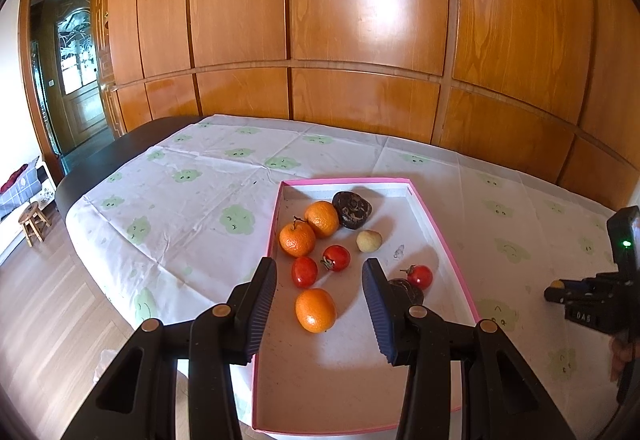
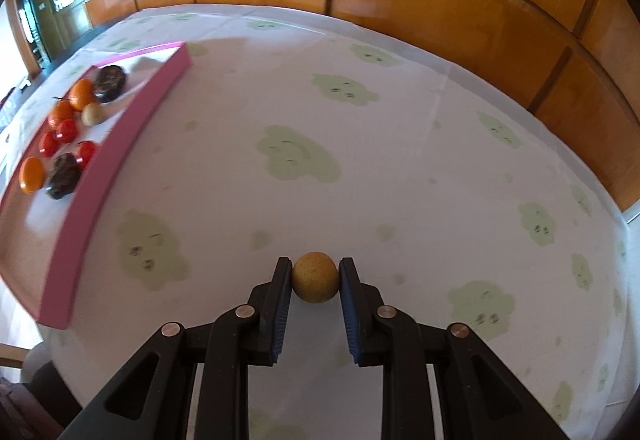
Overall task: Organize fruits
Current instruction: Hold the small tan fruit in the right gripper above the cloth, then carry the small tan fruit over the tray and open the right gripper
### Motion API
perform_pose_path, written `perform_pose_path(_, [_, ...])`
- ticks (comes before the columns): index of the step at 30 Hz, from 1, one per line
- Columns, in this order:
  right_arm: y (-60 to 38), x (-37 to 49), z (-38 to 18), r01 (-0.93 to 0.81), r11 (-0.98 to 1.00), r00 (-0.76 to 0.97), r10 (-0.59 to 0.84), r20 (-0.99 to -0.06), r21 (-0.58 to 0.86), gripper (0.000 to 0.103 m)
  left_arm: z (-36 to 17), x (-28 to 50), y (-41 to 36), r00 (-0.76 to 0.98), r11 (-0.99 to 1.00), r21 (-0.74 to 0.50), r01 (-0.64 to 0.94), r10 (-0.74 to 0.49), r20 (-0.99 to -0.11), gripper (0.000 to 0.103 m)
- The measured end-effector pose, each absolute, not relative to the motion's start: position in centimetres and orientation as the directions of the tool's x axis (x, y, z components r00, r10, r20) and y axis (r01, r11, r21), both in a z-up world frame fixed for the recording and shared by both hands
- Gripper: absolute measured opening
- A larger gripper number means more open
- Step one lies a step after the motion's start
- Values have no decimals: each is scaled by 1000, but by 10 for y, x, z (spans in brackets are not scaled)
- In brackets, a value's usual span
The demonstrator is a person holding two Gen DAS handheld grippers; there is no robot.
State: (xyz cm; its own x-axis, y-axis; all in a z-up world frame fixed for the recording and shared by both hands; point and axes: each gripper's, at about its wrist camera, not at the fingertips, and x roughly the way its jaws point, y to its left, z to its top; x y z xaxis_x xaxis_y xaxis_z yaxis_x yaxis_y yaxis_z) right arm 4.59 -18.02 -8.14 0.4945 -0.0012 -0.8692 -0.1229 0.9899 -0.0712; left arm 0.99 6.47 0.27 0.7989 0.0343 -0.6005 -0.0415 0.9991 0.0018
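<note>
A small round yellow-brown fruit (image 2: 314, 277) is squeezed between the two fingers of the right gripper (image 2: 314, 282), above the tablecloth (image 2: 360, 159) and well away from the pink tray (image 2: 120, 143). Nothing is held by the left gripper (image 1: 320, 300); its fingers are kept apart over the tray. Oranges (image 1: 316, 310), small red fruits (image 1: 336, 258) and dark lumpy fruits (image 1: 353, 209) are seen inside the tray.

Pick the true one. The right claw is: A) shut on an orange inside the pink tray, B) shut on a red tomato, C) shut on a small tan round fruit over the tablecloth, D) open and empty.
C: the right claw pinches the tan round fruit between its pads.
</note>
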Motion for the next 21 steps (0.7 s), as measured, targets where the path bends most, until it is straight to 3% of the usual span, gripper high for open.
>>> perform_pose_path(11, [-142, 17, -77, -170, 985, 508, 123, -853, 40, 24, -2, 7, 54, 796, 999, 32, -1, 21, -605, 46])
perform_pose_path(21, [-110, 5, -41, -252, 962, 576, 238, -782, 107, 24, -3, 5, 47, 797, 999, 40, 22, 7, -605, 46])
